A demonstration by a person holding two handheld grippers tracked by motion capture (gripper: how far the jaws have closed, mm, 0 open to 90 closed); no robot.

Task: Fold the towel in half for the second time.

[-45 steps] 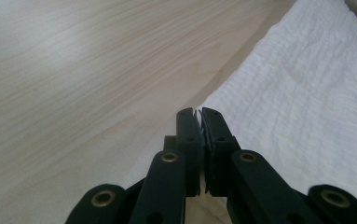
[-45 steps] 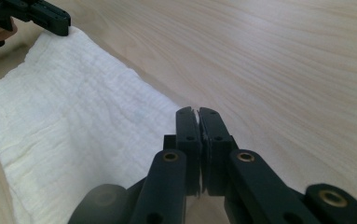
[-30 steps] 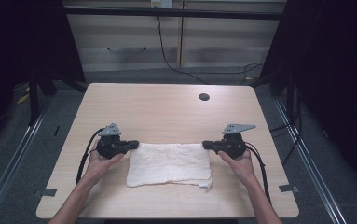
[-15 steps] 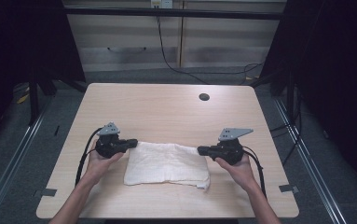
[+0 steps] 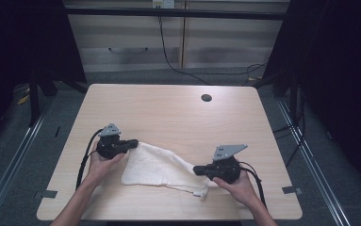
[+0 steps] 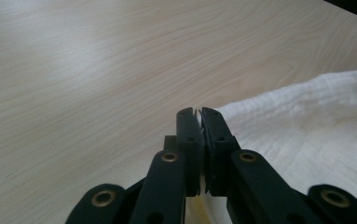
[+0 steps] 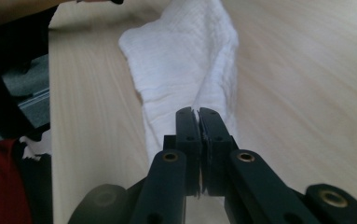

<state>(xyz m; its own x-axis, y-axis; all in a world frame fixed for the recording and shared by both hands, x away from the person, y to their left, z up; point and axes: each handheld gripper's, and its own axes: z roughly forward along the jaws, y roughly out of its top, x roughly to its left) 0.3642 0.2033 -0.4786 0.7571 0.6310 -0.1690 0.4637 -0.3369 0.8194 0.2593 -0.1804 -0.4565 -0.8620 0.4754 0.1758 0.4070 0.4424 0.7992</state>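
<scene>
A white towel (image 5: 157,167) lies crumpled on the wooden table (image 5: 178,117), stretched slantwise between the two grippers. My left gripper (image 5: 135,142) is shut on the towel's far left corner. In the left gripper view the jaws (image 6: 198,112) pinch a thin white edge, and the towel (image 6: 306,126) spreads out to the right. My right gripper (image 5: 196,169) is shut on the near right corner, close to the table's front edge. In the right gripper view a fold of the towel (image 7: 181,60) rises into the closed jaws (image 7: 197,111).
A dark round hole (image 5: 206,98) sits in the table's far right part. Cables trail from both grippers toward the front edge. The table's near edge (image 7: 50,93) runs along the left of the right gripper view. Cabinets (image 5: 168,42) stand behind the table.
My right gripper has moved toward the person's side of the table, dragging its towel corner along. The flat towel is now pulled into a slanted, bunched shape. The left gripper stayed put.
</scene>
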